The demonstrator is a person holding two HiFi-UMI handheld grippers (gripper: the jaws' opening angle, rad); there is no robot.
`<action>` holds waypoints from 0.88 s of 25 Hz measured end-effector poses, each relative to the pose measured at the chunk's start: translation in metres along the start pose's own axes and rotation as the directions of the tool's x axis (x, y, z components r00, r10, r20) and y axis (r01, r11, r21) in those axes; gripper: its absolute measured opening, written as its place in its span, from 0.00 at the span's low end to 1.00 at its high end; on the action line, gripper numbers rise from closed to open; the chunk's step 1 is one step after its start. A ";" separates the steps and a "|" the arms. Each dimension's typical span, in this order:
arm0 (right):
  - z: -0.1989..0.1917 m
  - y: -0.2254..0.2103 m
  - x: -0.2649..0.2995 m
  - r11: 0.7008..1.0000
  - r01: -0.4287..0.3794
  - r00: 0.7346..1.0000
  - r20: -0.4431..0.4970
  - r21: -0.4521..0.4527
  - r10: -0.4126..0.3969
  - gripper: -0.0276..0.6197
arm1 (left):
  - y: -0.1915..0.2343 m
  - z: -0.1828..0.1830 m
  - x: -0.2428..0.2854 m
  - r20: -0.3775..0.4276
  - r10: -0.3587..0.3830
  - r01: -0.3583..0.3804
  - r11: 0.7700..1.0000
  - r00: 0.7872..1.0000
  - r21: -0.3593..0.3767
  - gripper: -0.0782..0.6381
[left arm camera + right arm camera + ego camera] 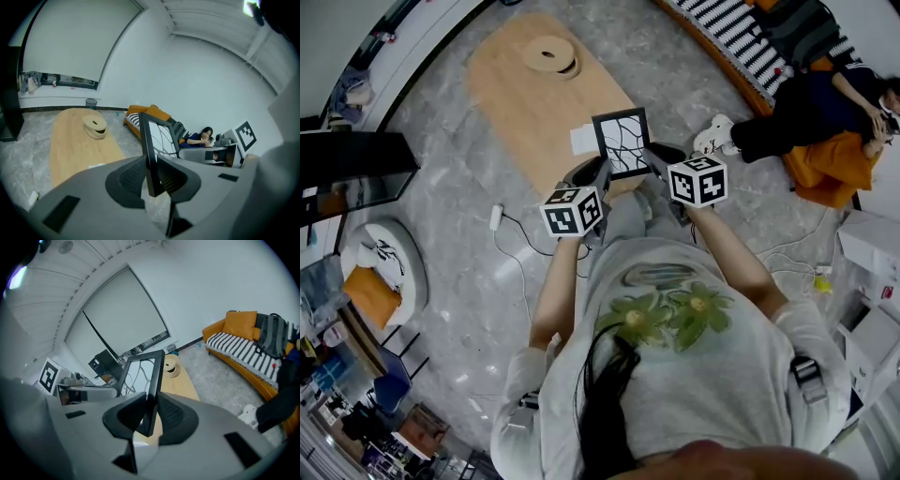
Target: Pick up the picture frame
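Note:
A black picture frame [623,141] with a white, black-lined print hangs above the near end of the wooden table [525,94], held from both sides. My left gripper [602,174] is shut on its left edge, and the frame [150,154] stands edge-on between the dark pads. My right gripper [654,161] is shut on the opposite edge, where the frame [152,390] also stands edge-on between the pads. Each gripper's marker cube [697,180] shows near the person's chest.
A round wooden tape-like ring [549,54] lies at the table's far end, and a white paper [583,139] lies beside the frame. A striped sofa [741,37] with a seated person [811,103] is at right. A cable and white plug [496,217] lie on the marble floor.

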State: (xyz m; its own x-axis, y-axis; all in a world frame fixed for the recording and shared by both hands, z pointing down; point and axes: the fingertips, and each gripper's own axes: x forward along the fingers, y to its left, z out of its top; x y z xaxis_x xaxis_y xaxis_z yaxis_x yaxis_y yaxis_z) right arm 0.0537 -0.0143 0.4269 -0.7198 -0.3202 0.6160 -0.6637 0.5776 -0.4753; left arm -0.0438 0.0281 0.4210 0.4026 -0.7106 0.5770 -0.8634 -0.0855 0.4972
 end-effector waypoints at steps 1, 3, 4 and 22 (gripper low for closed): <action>0.003 0.002 -0.002 1.000 0.000 1.000 0.010 -0.010 0.000 0.17 | -0.001 0.002 -0.002 0.009 -0.002 0.002 1.000 1.000 0.000 0.22; 0.008 0.006 -0.007 1.000 0.000 1.000 0.029 -0.030 0.001 0.17 | -0.004 0.005 -0.006 0.028 -0.005 0.005 1.000 1.000 -0.001 0.22; 0.010 0.008 -0.010 0.999 0.000 0.999 0.039 -0.039 0.002 0.17 | -0.006 0.007 -0.008 0.038 -0.007 0.007 1.000 0.999 -0.001 0.22; 0.047 0.045 -0.052 0.990 -0.004 0.983 0.179 -0.141 0.030 0.16 | -0.036 0.039 -0.051 0.173 -0.012 0.005 0.999 0.985 0.043 0.22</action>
State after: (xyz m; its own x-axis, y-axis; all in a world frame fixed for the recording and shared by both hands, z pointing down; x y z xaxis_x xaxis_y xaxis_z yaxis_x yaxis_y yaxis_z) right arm 0.0516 -0.0067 0.3439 -0.7640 -0.4319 0.4794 -0.6252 0.6794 -0.3842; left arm -0.0453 0.0400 0.3479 0.3542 -0.8198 0.4499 -0.8736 -0.1185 0.4719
